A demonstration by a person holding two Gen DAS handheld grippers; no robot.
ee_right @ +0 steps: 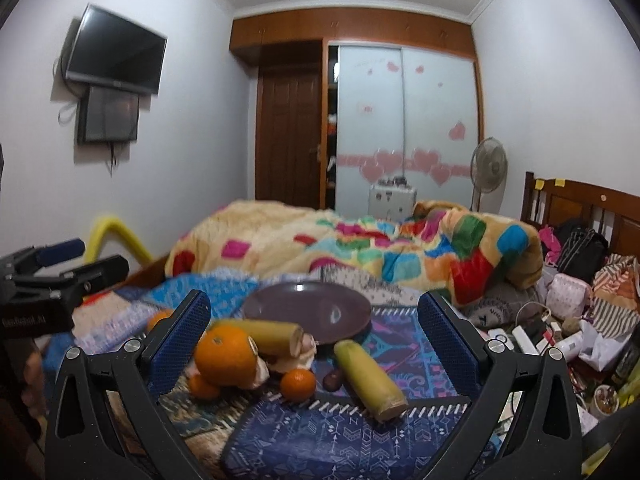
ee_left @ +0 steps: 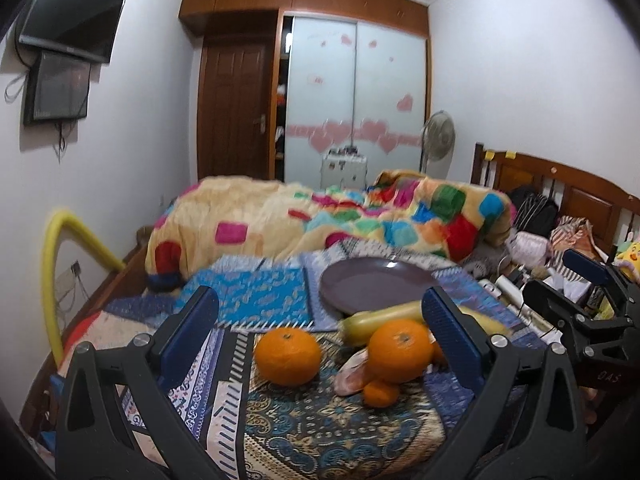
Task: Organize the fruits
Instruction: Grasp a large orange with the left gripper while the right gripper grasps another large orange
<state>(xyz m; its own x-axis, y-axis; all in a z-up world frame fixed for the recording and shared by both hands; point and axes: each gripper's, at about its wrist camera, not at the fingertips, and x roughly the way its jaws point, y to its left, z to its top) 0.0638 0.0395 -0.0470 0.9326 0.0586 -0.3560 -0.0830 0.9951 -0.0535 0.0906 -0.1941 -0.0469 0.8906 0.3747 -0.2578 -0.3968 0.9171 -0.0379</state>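
Both claws hang wide apart over the bed, nothing between their blue pads. Left claw (ee_left: 320, 320) sits bottom center of the left view; the right claw (ee_right: 314, 320) likewise in the right view, and each shows at the other view's edge. Fruit lies loose on patterned cloths (ee_right: 340, 436) at the bed's near end, none on the plate. Purple plate (ee_left: 376, 284) sits center frame, bare. Left view: one big orange (ee_left: 287, 356) lower center, a second orange (ee_left: 400, 350) just right of it, a small orange (ee_left: 381, 394) touching under that, pale peel scraps beside them. Right view: a yellow-green stalk piece (ee_right: 368, 378) lies lower center just below the plate, another stalk piece (ee_right: 272, 336) left of it at the plate's edge, a small orange (ee_right: 297, 384) and a dark small fruit (ee_right: 332, 379) between. Colourful blanket (ee_left: 320, 216) heaped mid frame behind the plate. Clutter (ee_right: 560, 332) at right edge, TV (ee_right: 116, 50) upper left.
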